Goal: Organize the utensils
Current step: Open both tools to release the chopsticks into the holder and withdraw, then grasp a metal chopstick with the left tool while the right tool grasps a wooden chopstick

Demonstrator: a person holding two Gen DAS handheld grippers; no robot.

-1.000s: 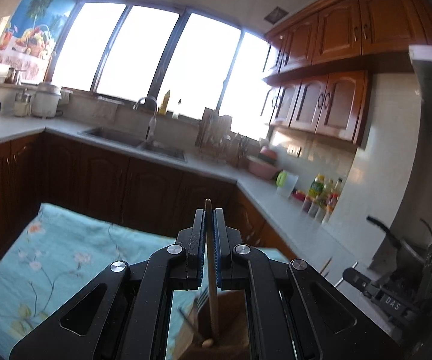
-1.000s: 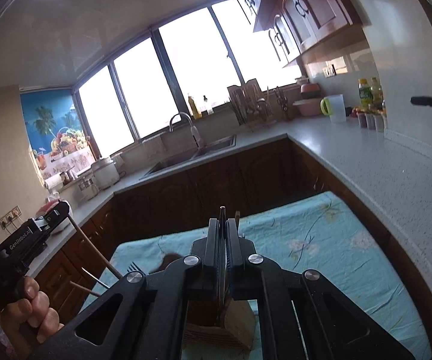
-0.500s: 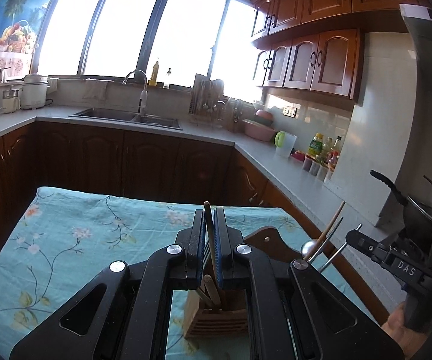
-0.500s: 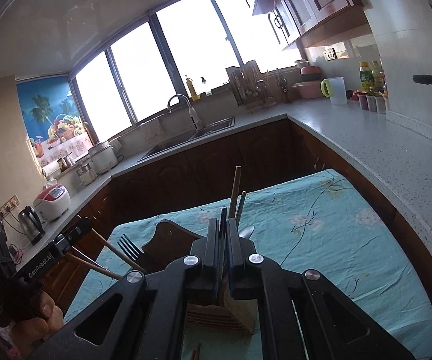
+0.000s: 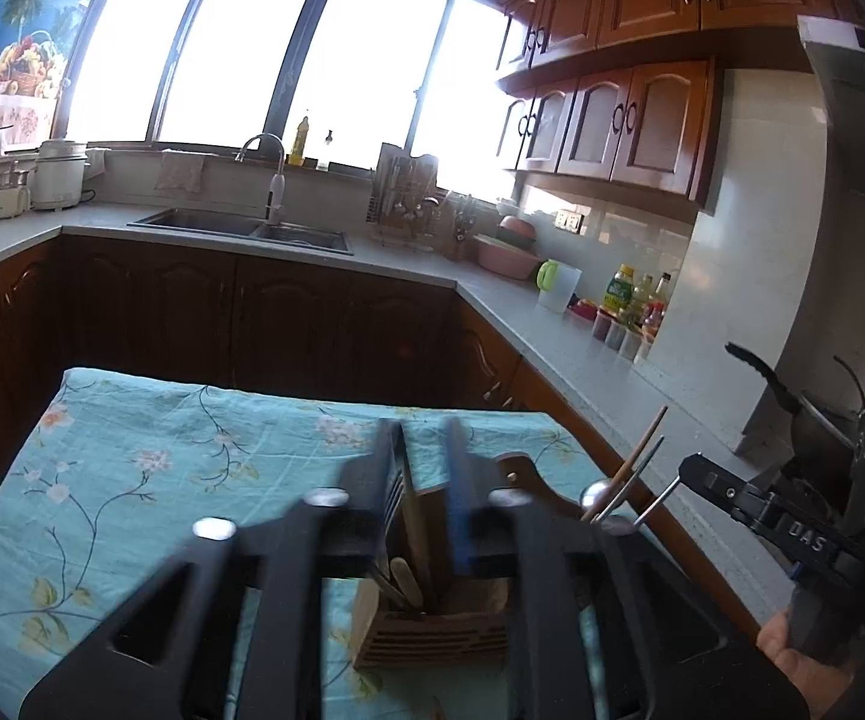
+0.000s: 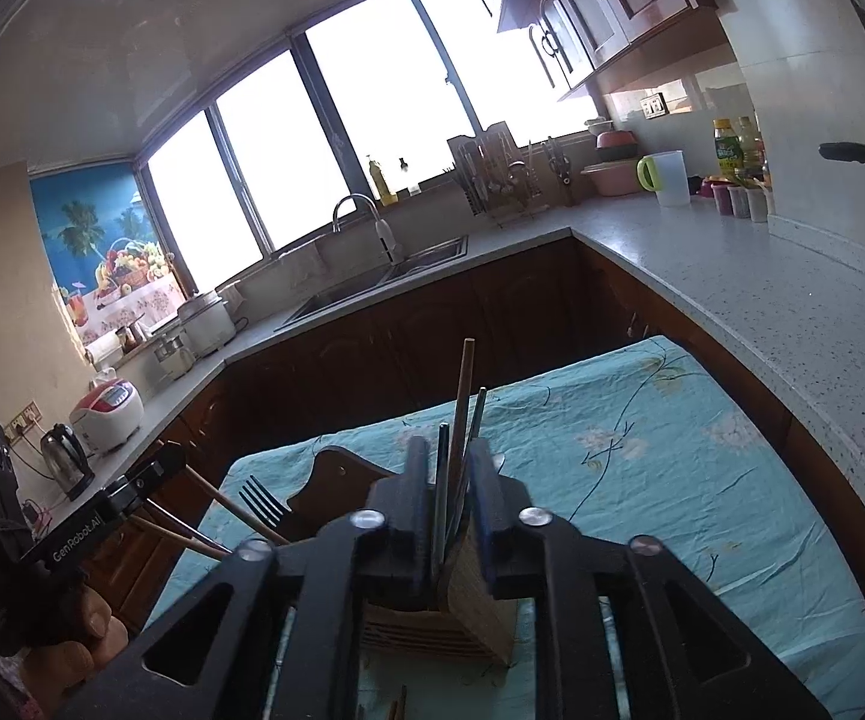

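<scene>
A wooden utensil holder (image 5: 432,630) stands on the floral blue cloth, right below both grippers; it also shows in the right wrist view (image 6: 468,612). My left gripper (image 5: 426,462) is open above it, and a wooden chopstick (image 5: 414,534) stands loose between its fingers in the holder. My right gripper (image 6: 447,462) is open too, with a dark utensil handle (image 6: 439,498) and chopsticks (image 6: 463,402) standing between its fingers in the holder. A fork (image 6: 261,501) leans out on the left.
A dark wooden board (image 5: 528,474) lies on the cloth (image 5: 132,480) behind the holder. Kitchen counter with sink (image 5: 240,228), dish rack (image 5: 402,198) and bottles (image 5: 630,300) runs around the back and right. A pan handle (image 5: 756,372) sticks out at the right.
Both grippers have opened and let go of their utensils, which now stand in the holder. Both views have tipped down toward the table.
</scene>
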